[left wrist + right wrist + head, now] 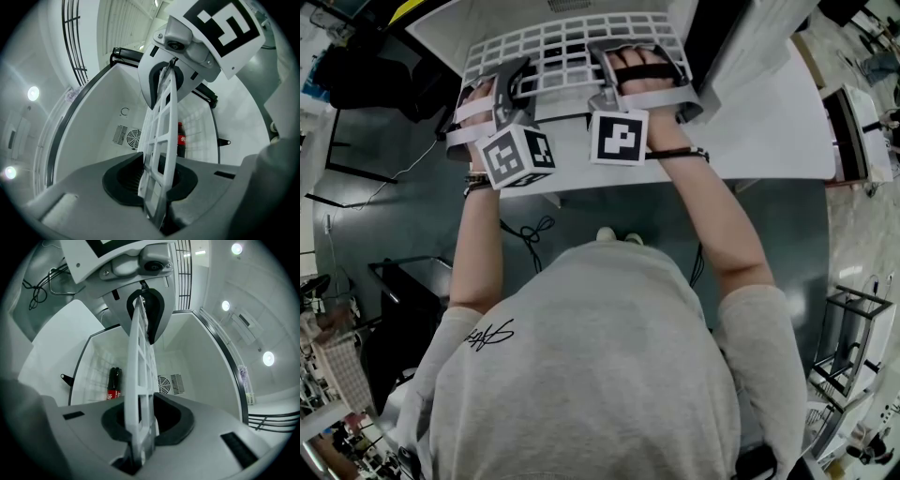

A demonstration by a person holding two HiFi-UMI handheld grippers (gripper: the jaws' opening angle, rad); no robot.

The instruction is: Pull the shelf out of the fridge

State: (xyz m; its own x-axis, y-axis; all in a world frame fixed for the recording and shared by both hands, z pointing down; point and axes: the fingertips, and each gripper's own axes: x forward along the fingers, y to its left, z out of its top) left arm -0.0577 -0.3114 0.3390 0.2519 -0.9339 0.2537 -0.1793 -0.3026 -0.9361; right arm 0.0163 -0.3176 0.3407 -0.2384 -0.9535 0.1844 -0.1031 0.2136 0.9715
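A white grid shelf (567,52) sticks out of the open white fridge (459,28) toward me. My left gripper (508,86) is shut on the shelf's near edge at the left. My right gripper (609,77) is shut on that edge at the right. In the left gripper view the shelf (163,131) runs edge-on between the dark pads (123,180) of my left gripper (157,182), and the other gripper (176,56) clamps it further along. The right gripper view shows the shelf (140,366) pinched in my right gripper (140,422) the same way.
Inside the fridge a cola bottle (114,383) stands by the side wall, and a round fan vent (164,384) sits in the back wall. The open fridge door (769,112) lies to the right. Cables (534,230) trail on the dark floor below my arms.
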